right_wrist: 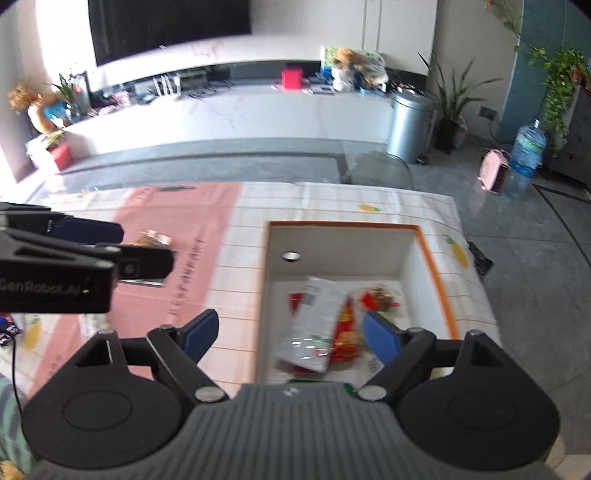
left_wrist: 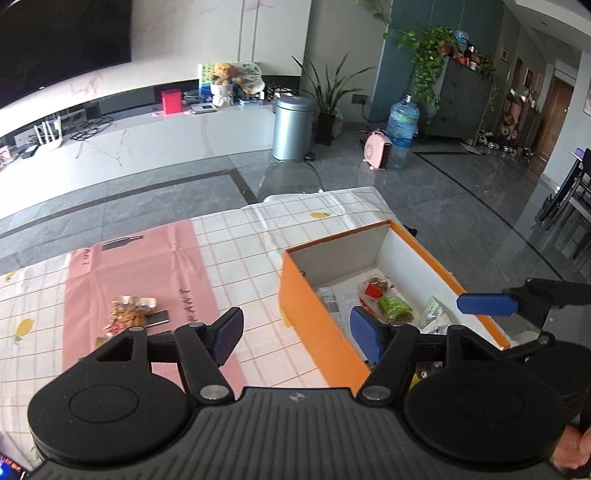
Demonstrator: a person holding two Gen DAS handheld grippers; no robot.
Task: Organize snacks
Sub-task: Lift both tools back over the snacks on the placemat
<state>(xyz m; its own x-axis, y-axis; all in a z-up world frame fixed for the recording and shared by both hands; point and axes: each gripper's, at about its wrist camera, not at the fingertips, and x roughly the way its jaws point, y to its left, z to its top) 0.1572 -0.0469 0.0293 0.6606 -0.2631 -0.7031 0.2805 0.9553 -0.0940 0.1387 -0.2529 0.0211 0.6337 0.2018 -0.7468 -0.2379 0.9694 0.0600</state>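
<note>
Left black two-finger gripper with blue pads (left_wrist: 295,334) jaws spread wide, holding nothing; right black blue-padded gripper (right_wrist: 291,334) likewise wide apart, nothing held

A home living room is shown. A large dark television (right_wrist: 166,26) is mounted above a long white marble console (left_wrist: 155,136); to the right of the console a metal pedal bin (left_wrist: 293,127), potted plants (left_wrist: 328,99) and a water jug (left_wrist: 403,122) are seen.
</note>
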